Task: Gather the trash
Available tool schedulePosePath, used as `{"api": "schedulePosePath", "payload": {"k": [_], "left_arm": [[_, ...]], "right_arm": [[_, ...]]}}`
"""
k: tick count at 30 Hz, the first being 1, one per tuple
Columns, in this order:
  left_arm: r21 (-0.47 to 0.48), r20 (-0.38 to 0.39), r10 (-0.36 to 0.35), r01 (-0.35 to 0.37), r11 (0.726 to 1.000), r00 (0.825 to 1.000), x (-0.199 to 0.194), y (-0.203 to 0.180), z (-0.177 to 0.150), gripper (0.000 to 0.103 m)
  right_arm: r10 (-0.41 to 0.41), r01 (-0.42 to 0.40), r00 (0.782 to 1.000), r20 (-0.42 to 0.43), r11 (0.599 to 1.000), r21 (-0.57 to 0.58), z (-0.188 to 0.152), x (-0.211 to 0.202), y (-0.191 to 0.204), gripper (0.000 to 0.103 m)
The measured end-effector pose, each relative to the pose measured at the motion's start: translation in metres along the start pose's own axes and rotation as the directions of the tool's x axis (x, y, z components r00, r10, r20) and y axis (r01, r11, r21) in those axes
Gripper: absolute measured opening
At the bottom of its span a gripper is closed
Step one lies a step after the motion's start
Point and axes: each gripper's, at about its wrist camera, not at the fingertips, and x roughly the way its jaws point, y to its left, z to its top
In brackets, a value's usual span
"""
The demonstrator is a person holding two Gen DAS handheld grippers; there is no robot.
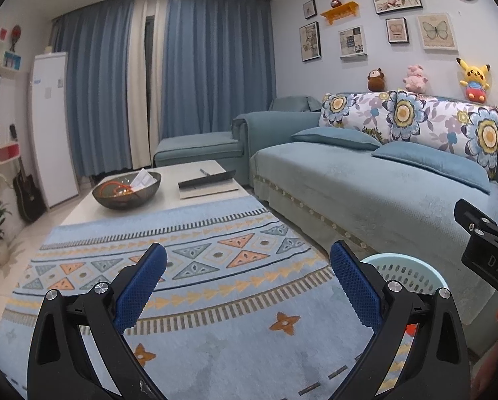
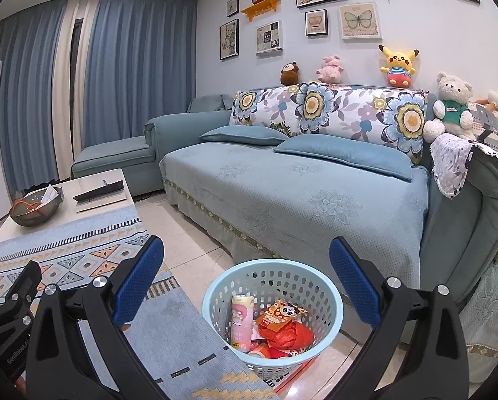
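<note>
A light blue perforated basket [image 2: 329, 296] stands on the floor beside the table. It holds a pink can [image 2: 242, 320], an orange snack packet [image 2: 282, 313] and red-orange wrapping [image 2: 292, 335]. My right gripper [image 2: 247, 263] hangs above it, open and empty. My left gripper [image 1: 249, 266] is open and empty over the patterned cloth [image 1: 195, 300] on the table. The basket's rim [image 1: 412, 266] shows behind its right finger. The right gripper's body [image 1: 482, 250] shows at the right edge of the left wrist view.
A grey bowl [image 1: 125, 190] with an orange cord and paper sits on the white table [image 1: 169, 196], next to a notebook with a pen [image 1: 209, 185]. A blue sofa [image 2: 282, 193] with cushions runs along the right. A fridge [image 1: 54, 126], guitar and plant stand at the left.
</note>
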Motion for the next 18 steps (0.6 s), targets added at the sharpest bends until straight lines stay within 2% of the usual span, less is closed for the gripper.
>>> {"api": "schedulePosePath", "payload": {"k": [18], "left_arm": [[0.009, -0.001, 0.002, -0.002, 1.000, 1.000, 0.0024, -0.0010, -0.0004, 0.095]], "right_arm": [[0.005, -0.005, 1.000, -0.004, 1.000, 0.000, -0.0009, 0.0011, 0.0021, 0.095]]}}
